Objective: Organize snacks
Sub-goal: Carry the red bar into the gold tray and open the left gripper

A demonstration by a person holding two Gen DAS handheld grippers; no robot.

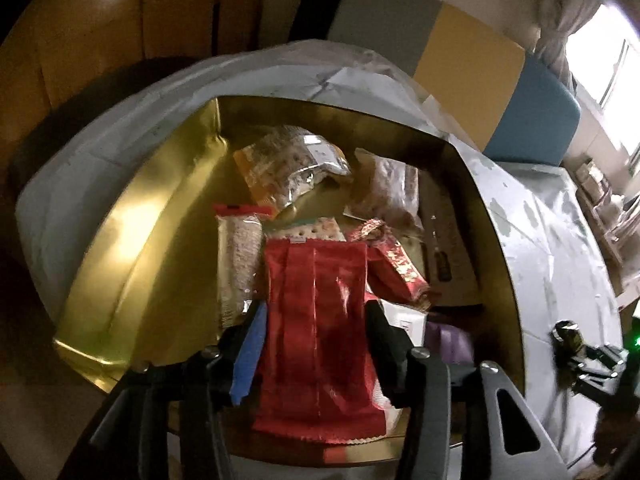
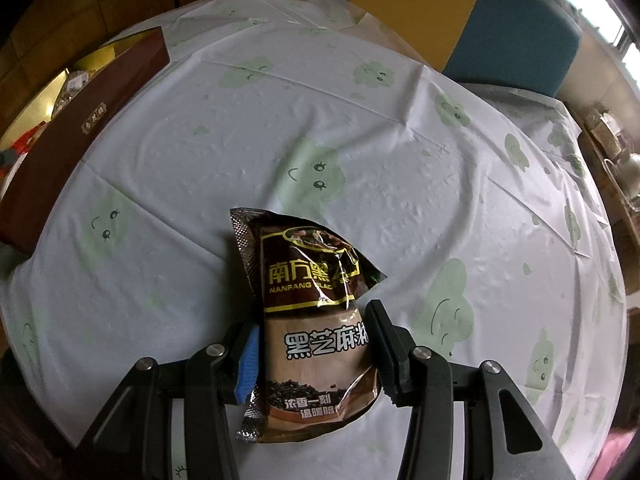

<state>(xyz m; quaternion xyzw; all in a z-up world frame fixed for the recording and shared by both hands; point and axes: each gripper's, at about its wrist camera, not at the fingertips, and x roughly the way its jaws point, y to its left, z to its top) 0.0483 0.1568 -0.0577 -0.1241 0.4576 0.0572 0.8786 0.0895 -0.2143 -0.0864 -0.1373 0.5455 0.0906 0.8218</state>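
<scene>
A red foil snack packet lies flat between the fingers of my left gripper, over the gold-lined box. Its edges just reach the pads without buckling, so the jaws stand open around it. Inside the box lie several other snacks: a clear biscuit bag, a pack with a red top and a red-and-gold packet. My right gripper is shut on a brown black-sesame packet, which crinkles between the pads just over the tablecloth. The box's brown outer wall is far to the left.
The round table wears a white cloth with green cloud faces. A yellow chair back and a blue one stand at the far side. Shelves with clutter are off the right edge.
</scene>
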